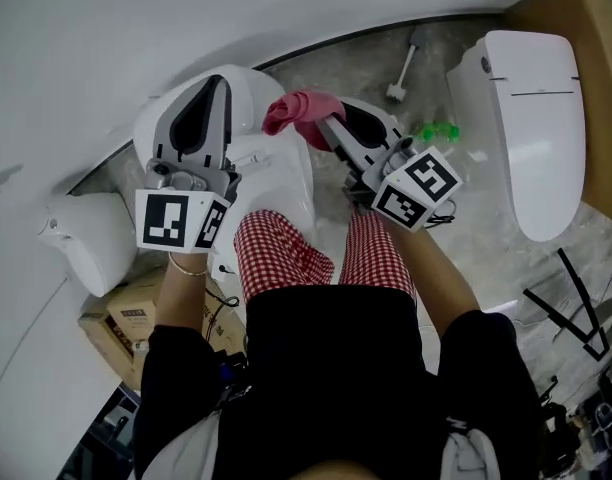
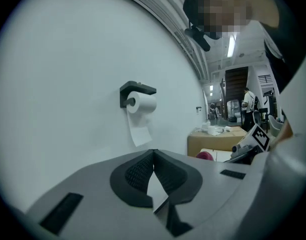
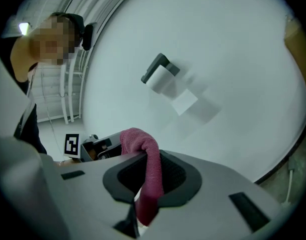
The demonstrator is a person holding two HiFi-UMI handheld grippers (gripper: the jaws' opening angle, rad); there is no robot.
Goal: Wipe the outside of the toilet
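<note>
1. Pink cloth rag (image 3: pixel 152 166): coarse knitted weave, matt.
2. White rounded toilet (image 1: pixel 271 173): smooth, glossy ceramic.
3. Left gripper (image 2: pixel 153 159): matt grey plastic shell, finely ribbed black pads (image 2: pixel 138 173).
4. White toilet-paper roll (image 2: pixel 143 104): soft paper.

Two grippers: one left gripper (image 1: pixel 218 83) and one right gripper (image 1: pixel 324 126). One pink cloth (image 1: pixel 296 111). Two white toilets, the near toilet (image 1: pixel 284 173) and the far toilet (image 1: pixel 531 118), plus one white ceramic piece (image 1: pixel 86 243) at the left, its kind unclear. One cardboard box (image 1: pixel 136 318), one toilet roll (image 2: pixel 143 103), one small green object (image 1: pixel 438 130)
</note>
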